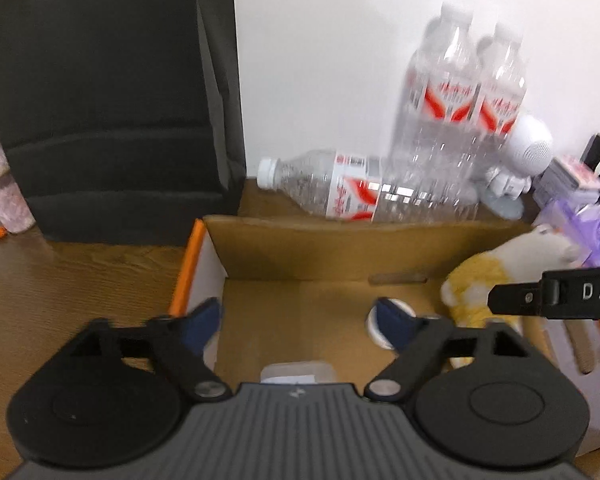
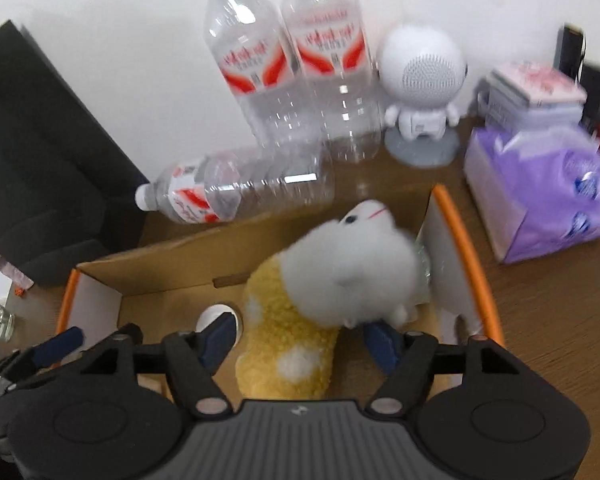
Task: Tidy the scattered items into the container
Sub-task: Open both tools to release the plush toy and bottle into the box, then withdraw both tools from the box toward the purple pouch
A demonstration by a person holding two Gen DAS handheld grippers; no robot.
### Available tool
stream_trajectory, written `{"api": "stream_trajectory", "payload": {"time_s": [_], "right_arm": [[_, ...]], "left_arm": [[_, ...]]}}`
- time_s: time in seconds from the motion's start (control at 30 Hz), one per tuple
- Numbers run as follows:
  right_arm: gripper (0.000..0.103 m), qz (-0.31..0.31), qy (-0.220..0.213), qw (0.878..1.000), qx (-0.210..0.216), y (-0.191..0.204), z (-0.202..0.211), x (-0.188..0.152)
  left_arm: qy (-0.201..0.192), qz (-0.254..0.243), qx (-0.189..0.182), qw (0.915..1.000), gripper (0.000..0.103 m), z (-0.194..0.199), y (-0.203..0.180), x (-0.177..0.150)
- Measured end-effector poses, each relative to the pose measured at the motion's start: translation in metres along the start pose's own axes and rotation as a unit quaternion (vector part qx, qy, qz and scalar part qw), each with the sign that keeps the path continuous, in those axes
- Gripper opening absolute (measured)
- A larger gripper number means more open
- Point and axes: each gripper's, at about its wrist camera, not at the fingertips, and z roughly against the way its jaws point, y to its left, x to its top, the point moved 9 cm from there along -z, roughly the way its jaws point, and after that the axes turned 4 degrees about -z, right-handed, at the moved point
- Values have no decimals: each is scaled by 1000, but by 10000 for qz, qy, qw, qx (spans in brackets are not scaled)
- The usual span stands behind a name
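Note:
A cardboard box (image 1: 296, 248) with orange-edged flaps stands on the wooden table; it also shows in the right wrist view (image 2: 156, 268). My left gripper (image 1: 300, 320) is open and empty over the box. A small white round item (image 1: 374, 330) and a clear plastic lid (image 1: 296, 372) lie on the box floor. My right gripper (image 2: 300, 340) is open, its fingers on either side of a yellow and white plush toy (image 2: 300, 320) that sits in the box's right part. The toy shows in the left wrist view (image 1: 500, 276) too, with the right gripper's finger (image 1: 556, 296) in front of it.
Behind the box one clear water bottle (image 2: 236, 192) lies on its side and two stand upright (image 2: 300, 68). A white astronaut speaker (image 2: 420, 92), a purple tissue pack (image 2: 540, 200) and stacked boxes (image 2: 532, 92) are at the right. A black box (image 1: 108, 100) stands at the left.

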Motion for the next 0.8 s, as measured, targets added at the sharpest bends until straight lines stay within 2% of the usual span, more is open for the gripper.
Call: {"api": "stream_trajectory", "payload": {"time_s": [0.07,0.17,0.27,0.33,0.63,0.8], "right_arm": [[86,281,41,9995,-147,8,12,1],[87,643,242,9962,-528,10,30,-2],[87,708,533,9938,-677,5,42,-9],[87,692,785,9920,-705,0,51,-18],[88,882,941,9873,-925,1,107,-49],[88,909,906,9881,-850,7,135,-58]], "left_arm": [[58,-108,66,9999,103,16,0,6],[407,-41,15,9992,103,35,3,8],[861,84,-120,9962,103,51,5,3],[1014,76,-137,9947,103,64,4,-2],[1079,-145,-252,9937,103,118,-13,-12],[980,-202,-254,9947,103,146,-21,-15]]}}
